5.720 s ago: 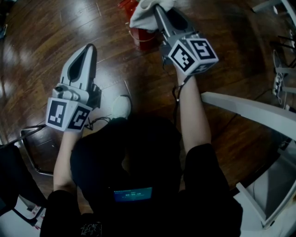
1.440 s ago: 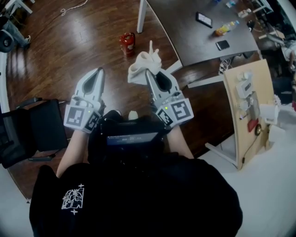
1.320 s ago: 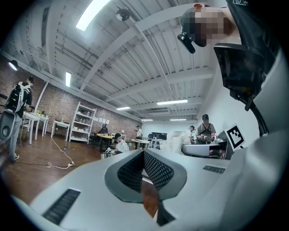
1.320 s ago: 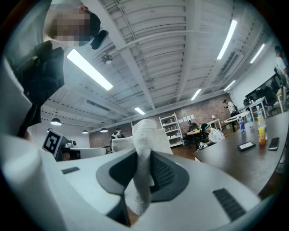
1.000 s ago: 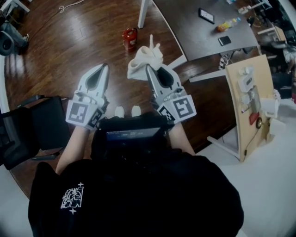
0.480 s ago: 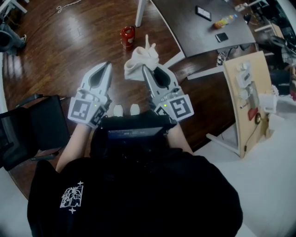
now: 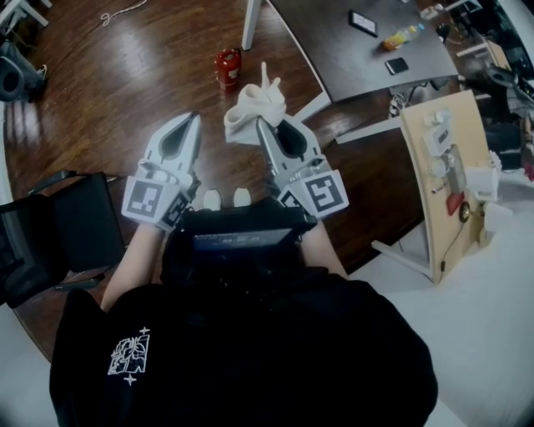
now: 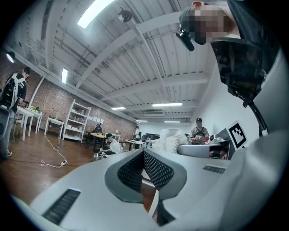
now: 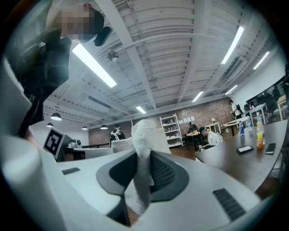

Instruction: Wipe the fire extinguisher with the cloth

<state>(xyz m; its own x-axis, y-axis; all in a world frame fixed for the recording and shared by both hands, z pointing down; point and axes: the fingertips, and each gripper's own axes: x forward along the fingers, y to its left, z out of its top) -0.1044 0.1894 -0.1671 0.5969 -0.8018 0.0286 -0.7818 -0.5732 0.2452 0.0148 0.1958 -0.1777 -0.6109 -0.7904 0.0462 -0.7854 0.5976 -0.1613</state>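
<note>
Far to the left of the left gripper, a black chair [image 7: 50, 242] is standing on the wooden floor [image 7: 125, 75], out of the way of the work. The left gripper [image 7: 190, 123] is pointing forward in front of the body with its jaws pressed together on nothing. In its own view the two ribbed pads [image 8: 158, 170] are meeting edge to edge, with only the room beyond them. It is serving as the spare hand, I judge, since wiping needs just one tool.

Ahead of both grippers, and roughly between their lines, the red fire extinguisher [image 7: 227, 68] is standing upright on the floor, well apart from either tip. Neither gripper view is showing it, as both are aiming up across the room.

The right gripper [image 7: 260, 127] is pinching the white cloth [image 7: 250, 107] — a fold is running down between its jaws and the bulk is bunching up past the tips, so that soft fabric rather than hard plastic would meet the cylinder. With the cloth hanging clear of the extinguisher and the person standing upright, no wiping is going on at this moment — whether the job is finished or yet to begin I cannot tell.

To the right of the right gripper, a dark table [image 7: 334, 50] is carrying a phone [image 7: 363, 22] and a bottle [image 7: 399, 37]. A pale board [image 7: 434, 192] is standing farther right.
</note>
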